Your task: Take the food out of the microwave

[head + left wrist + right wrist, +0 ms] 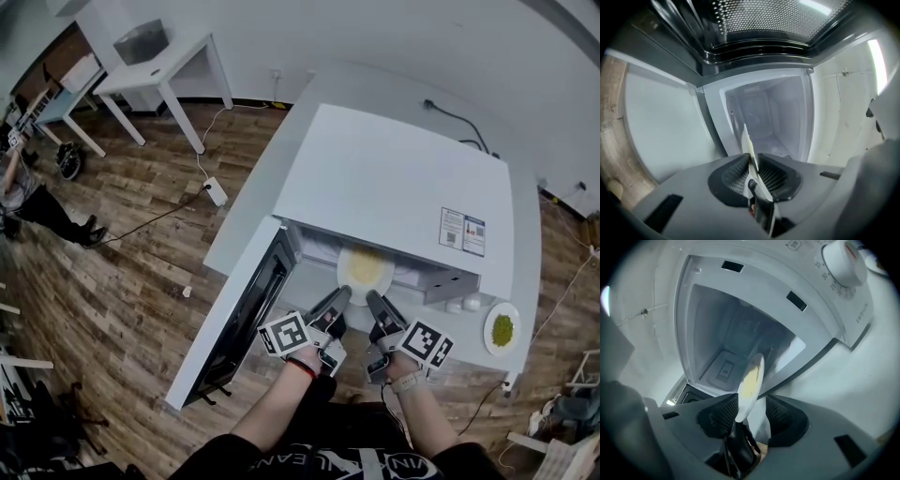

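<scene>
1. The microwave (394,187) stands on a pale worktop (246,225), its door (246,317) swung fully open to the left.
2. A white plate of yellow food (366,270) sits level at the mouth of the cavity, half under the microwave's top edge and half out in front.
3. The left tongs (339,296) reach in from the near side and grip the plate's near-left rim. In the left gripper view the plate runs edge-on between the two ribbed pads, which are closed tight against it.
4. The right tongs (376,301) grip the near-right rim, just beside the left tongs. In the right gripper view the rim drops into the narrow gap between the jaws, with the left pad pressed against it and the yellow food showing on the plate's face.
5. That same view shows the bare cavity behind the plate and a white timer dial (843,261) at upper right.
6. A second small plate with green food (502,329) rests on the worktop, right of the microwave and well apart from both tongs.
</scene>
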Demonstrator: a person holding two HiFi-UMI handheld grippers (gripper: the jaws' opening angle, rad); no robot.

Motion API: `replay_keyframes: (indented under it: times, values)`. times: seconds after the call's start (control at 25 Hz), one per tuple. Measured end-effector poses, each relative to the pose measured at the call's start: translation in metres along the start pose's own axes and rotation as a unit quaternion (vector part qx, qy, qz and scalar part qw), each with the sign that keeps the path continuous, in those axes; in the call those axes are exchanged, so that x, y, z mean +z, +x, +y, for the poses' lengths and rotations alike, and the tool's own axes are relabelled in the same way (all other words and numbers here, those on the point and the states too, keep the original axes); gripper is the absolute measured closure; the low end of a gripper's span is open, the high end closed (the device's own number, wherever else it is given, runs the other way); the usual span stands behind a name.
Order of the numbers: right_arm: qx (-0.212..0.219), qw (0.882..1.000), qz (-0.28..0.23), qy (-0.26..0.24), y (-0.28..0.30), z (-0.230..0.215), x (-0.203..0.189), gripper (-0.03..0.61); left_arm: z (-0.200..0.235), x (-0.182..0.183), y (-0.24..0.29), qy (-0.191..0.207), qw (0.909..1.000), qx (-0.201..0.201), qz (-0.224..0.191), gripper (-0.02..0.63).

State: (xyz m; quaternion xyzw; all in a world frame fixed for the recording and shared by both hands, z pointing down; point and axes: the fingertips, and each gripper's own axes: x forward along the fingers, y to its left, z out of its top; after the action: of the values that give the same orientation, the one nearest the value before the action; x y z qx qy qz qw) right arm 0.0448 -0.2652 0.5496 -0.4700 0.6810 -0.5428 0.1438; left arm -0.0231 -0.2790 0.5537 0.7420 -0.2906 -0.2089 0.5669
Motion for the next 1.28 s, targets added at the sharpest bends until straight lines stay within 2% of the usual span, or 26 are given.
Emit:
replay_keyframes:
  times: [0.48,0.6,0.72,0.84,0.96,1.28]
  values:
    - [-0.003,0.999,0.005,0.04,0.011,-0.005,-0.011,0.413,-0.004,-0.012,-0.009,-0.039,0.9991,-0.016,0.009,0.554]
    - [-0.002,0.999,0.006,0.051,0.011,-0.007,-0.014,0.443,0.001,-0.013,-0.012,-0.025,0.9996,0.001,0.015,0.554]
    - [0.002,0.998,0.003,0.063,0.011,-0.006,-0.016,0.491,-0.001,-0.013,-0.012,-0.021,0.9996,-0.003,0.017,0.554]
    - [0.009,0.997,-0.002,0.08,0.011,-0.006,-0.015,0.5,-0.007,-0.013,-0.01,-0.017,0.9995,-0.022,0.015,0.553]
    - [0.012,0.996,-0.005,0.092,0.01,-0.008,-0.015,0.508,-0.007,-0.015,-0.009,-0.009,0.9995,-0.022,0.018,0.551]
    - [0.02,0.996,-0.002,0.082,0.005,-0.006,-0.019,0.515,-0.002,-0.009,-0.011,0.002,0.9997,-0.02,0.011,0.545]
